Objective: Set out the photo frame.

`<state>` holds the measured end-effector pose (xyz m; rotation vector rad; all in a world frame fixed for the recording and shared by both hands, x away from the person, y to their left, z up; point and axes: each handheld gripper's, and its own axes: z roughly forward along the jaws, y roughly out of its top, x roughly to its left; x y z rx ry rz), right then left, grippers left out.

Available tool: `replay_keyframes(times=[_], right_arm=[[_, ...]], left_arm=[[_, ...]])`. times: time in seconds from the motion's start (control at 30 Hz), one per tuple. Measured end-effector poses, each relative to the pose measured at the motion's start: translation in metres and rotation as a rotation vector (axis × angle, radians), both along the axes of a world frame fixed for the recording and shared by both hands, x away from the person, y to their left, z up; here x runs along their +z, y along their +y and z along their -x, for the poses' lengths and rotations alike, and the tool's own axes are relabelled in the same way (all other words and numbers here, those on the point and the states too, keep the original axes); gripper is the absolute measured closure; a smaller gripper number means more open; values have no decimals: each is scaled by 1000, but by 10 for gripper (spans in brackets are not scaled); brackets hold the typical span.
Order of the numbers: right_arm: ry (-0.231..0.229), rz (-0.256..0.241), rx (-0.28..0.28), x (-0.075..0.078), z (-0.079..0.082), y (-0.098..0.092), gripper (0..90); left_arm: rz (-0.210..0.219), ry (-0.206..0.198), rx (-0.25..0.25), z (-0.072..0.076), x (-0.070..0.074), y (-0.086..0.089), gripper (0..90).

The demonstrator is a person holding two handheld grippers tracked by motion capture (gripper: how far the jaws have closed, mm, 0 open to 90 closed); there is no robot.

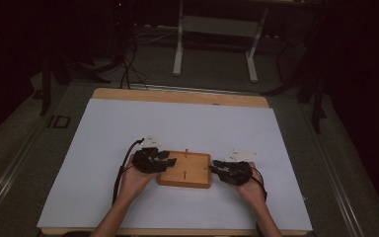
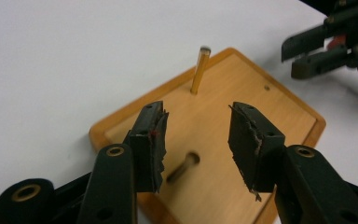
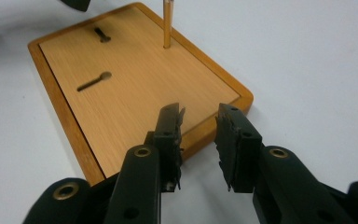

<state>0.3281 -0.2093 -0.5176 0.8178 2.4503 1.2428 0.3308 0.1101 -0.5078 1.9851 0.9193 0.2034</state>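
Wooden board (image 1: 184, 170) sits near the worktop's front edge, left gripper (image 1: 169, 161) and right gripper (image 1: 214, 167) flanking it, fingers parted and empty, one peg (image 2: 199, 70) upright, so the work probably has barely begun.

Dim and underexposed in the high view, nearly black at the room's edges, soft and grainy throughout. Brighter, even light in both gripper views; white counter (image 2: 74, 56) near glare. Soft short shadows under the wooden board (image 3: 135, 88); nearest gripper parts slightly blurred.
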Motion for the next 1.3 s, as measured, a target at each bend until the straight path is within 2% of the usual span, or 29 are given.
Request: replay_keyframes(times=[0.1,0.33,0.57,0.93,1.23,1.3], right_arm=[[5,-20,6,2,-2,3,696],[-2,-20,22,8,-8,12,688],[-11,-18,44,15,-16,22,687],[-22,-12,84,26,-26,43,689],[-18,-6,102,25,-36,60,710],[-13,-7,106,23,-38,62,752]], left_arm=[[-34,-6,11,6,-1,6,561],[-17,-5,30,14,-5,15,565],[-25,-25,32,22,-6,24,556],[-27,-23,39,28,-7,32,545],[-31,-27,27,28,-8,31,537],[-31,-25,26,28,-8,31,537]])
